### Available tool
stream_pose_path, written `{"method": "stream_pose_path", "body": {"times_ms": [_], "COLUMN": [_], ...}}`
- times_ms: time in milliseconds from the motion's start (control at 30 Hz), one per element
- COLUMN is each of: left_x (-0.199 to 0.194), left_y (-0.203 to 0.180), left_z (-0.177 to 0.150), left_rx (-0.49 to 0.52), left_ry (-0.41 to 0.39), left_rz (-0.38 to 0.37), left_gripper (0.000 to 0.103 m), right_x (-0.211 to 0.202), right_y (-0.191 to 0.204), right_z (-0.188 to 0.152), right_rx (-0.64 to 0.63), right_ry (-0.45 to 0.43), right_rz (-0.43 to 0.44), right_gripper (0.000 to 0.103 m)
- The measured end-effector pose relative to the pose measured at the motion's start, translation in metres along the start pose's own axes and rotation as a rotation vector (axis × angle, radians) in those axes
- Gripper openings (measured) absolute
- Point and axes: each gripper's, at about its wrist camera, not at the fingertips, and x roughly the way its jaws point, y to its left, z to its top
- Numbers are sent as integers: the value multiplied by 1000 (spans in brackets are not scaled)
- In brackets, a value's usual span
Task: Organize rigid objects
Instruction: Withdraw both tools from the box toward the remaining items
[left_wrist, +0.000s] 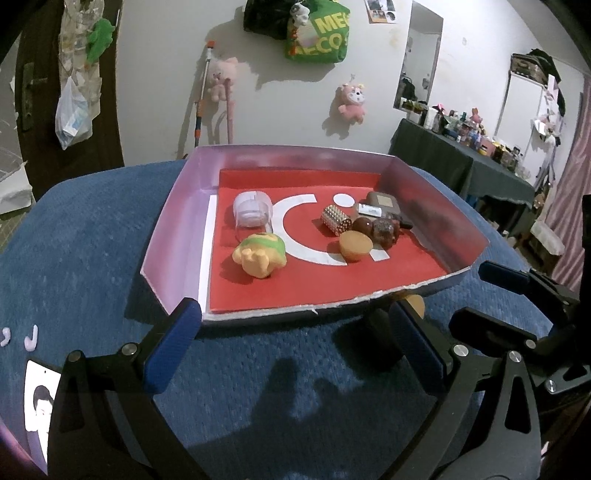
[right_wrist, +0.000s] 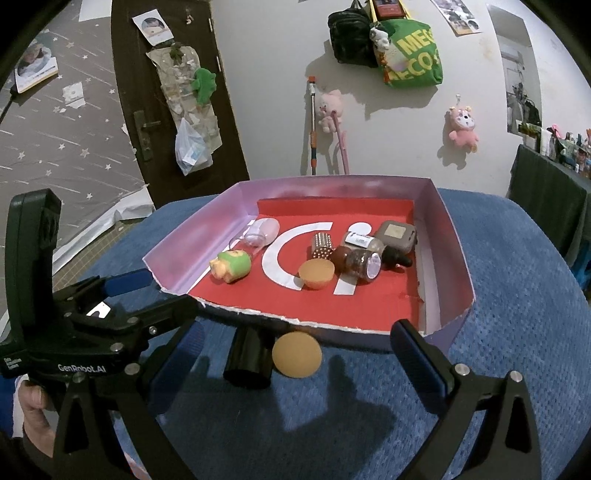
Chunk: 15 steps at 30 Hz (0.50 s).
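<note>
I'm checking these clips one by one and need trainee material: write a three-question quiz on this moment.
1. True or false: the black cylinder lies inside the tray.
2. What touches the cylinder on the blue cloth? A) toy pig B) tan disc C) studded tube
3. Fill in: both hand-held grippers, left and right, are ____ and hold nothing.

Key
1. False: it lies on the cloth in front of the tray's near edge.
2. B: the tan disc sits against it; the toy pig and studded tube are in the tray.
3. open
</note>
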Motion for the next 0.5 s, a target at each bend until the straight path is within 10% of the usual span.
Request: {"method": "stream_pose_path", "body": {"times_ms": [500], "left_x": [3], "left_y": [-6], "left_z": [-21], "left_rx": [6], "left_ry": [41], "left_rz": [-4], "left_gripper": [103], "right_x": [-6], "right_y": [1], "right_z": [-22], "right_rx": [11], "right_ry": [25], "right_rz": [-2], "right_gripper": [103]}}
